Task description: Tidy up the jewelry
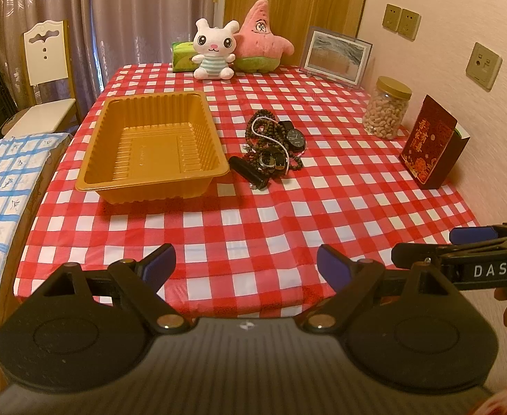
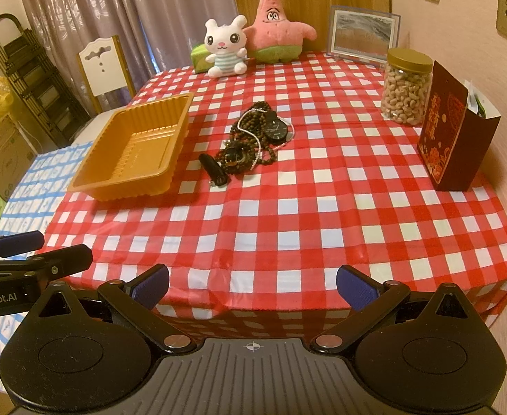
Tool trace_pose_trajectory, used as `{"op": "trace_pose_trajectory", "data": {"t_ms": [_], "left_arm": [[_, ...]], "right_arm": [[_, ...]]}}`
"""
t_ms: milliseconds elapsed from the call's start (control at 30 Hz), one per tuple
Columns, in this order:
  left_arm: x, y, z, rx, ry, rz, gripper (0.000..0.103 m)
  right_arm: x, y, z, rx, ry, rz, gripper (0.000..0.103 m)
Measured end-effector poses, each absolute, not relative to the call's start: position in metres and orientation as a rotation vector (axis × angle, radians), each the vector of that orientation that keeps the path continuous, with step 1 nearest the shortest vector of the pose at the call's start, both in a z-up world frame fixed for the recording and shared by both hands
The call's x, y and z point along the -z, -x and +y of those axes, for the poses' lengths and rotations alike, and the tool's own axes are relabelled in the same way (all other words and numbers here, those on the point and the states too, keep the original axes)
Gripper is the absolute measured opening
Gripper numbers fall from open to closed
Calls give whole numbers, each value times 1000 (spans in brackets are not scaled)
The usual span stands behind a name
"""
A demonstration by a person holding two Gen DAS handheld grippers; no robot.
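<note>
Nothing has been picked up yet, so the job looks to be at its very start. Both tongs hover at the near edge of the tabletop covered in a red-and-white checked cloth (image 1: 270, 221): the left tongs (image 1: 246, 264) and the right tongs (image 2: 251, 285) each stand wide open with nothing between their blue pads. The jewelry sits in a tangled heap (image 1: 274, 145) near the middle of the cloth, made up of dark brown bead strings, a thin white beaded strand, a black-faced wristwatch (image 1: 295, 137) and a small black cylindrical case (image 1: 248, 171) lying at the pile's near edge. Just left of the heap, close but apart from it, rests an empty orange ribbed plastic tray (image 1: 153, 145), the likely destination. The next move probably calls for reaching forward and singling out one piece; the case seems easiest, since the bead strings overlap and may drag each other along.
</note>
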State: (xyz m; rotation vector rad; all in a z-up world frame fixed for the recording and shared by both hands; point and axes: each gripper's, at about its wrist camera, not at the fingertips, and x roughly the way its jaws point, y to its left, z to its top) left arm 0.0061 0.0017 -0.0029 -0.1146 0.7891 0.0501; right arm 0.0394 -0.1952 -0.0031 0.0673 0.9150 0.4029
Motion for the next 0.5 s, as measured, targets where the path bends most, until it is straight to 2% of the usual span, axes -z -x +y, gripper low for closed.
{"op": "trace_pose_trajectory", "data": {"t_ms": [500], "left_arm": [[9,-13,5,-55,117,794,88]], "right_arm": [[9,-54,-197,-419,-66,925,103]]}}
